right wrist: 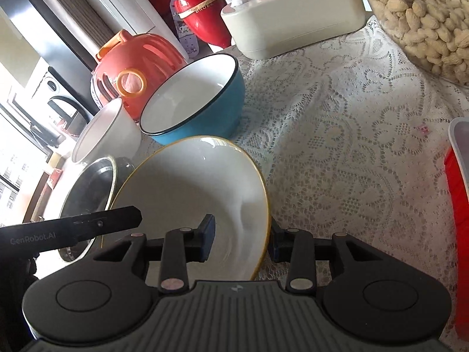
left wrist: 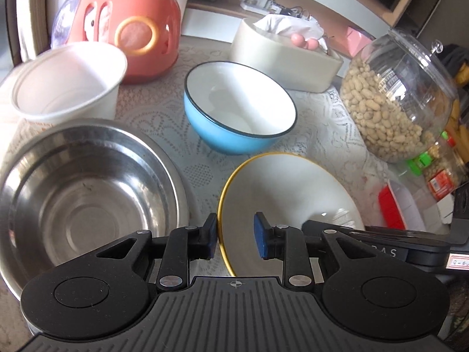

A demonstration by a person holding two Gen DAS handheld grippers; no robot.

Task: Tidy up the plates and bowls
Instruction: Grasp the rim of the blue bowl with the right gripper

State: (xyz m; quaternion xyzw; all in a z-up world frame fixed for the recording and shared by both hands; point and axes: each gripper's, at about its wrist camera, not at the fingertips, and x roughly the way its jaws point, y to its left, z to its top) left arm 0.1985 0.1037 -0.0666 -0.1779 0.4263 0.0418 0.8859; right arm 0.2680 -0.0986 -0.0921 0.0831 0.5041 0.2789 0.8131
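- The left tool (left wrist: 236, 236) straddles the near left rim of the plate (left wrist: 293, 193). Its outer pad is against the yellow edge and its inner pad stands clear over the white inside, so it is released and not yet gripping.
- The right tool (right wrist: 241, 236) straddles the opposite rim, 1 pad inside the plate. The other pad is partly hidden behind the edge, so I cannot tell whether it is clamped.
- The plate sits near the front of the lace-covered surface (right wrist: 351, 146). Its left edge is just beside, perhaps over, the rim of the steel bowl (left wrist: 82, 193).
- The step looks like taking the plate by 2 sides. It would be best to seat both rims deep between the pads, then close evenly so the glazed edge does not slip.
- Any lift should be level and straight, because a tilt to the left would knock the steel bowl.
- The lace could snag on a dragged rim, so lifting is safer than sliding.
- Further back, the blue bowl (left wrist: 234, 135) stands just beyond the plate and the white tub (left wrist: 67, 85) stands behind the steel bowl.
- The peanut jar (left wrist: 395, 102) crowds the right side, so swinging that way is best avoided.
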